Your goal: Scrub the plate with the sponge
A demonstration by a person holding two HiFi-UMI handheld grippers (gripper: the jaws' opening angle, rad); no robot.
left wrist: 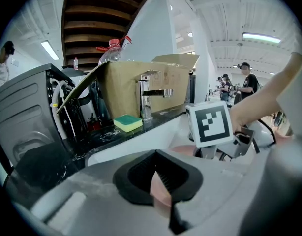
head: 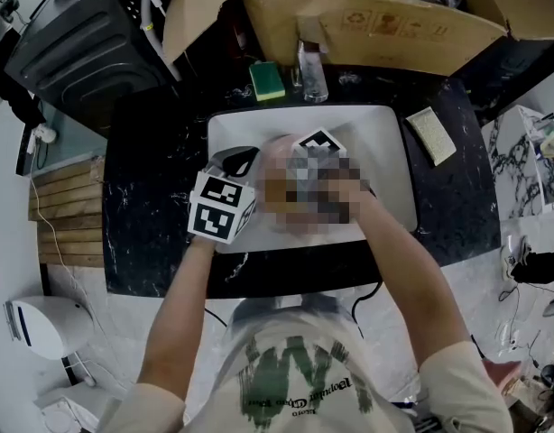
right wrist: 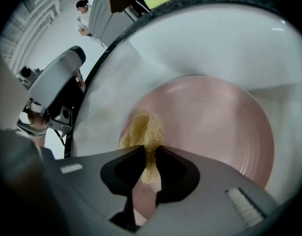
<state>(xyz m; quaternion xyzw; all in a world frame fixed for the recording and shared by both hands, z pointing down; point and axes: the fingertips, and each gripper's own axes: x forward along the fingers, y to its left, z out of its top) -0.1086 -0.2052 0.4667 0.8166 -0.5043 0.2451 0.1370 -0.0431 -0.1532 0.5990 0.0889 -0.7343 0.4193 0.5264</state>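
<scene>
A pink plate (right wrist: pixel 210 117) lies in the white sink (head: pixel 385 152). My right gripper (right wrist: pixel 150 154) is shut on a yellow-brown sponge (right wrist: pixel 143 132), whose tip presses on the plate's left part. In the left gripper view my left gripper (left wrist: pixel 163 183) is shut on the pink plate's rim (left wrist: pixel 159 190). The right gripper's marker cube (left wrist: pixel 210 123) shows just beyond it. In the head view both grippers meet over the sink's middle, where a mosaic patch hides the plate and the right jaws. The left gripper's marker cube (head: pixel 223 207) sits at the sink's front left.
A green and yellow sponge (head: pixel 267 80) rests on the dark counter behind the sink, next to the faucet (left wrist: pixel 146 95) and a clear bottle (head: pixel 311 70). A pale cloth (head: pixel 432 135) lies right of the sink. A cardboard box (head: pixel 376 21) stands behind.
</scene>
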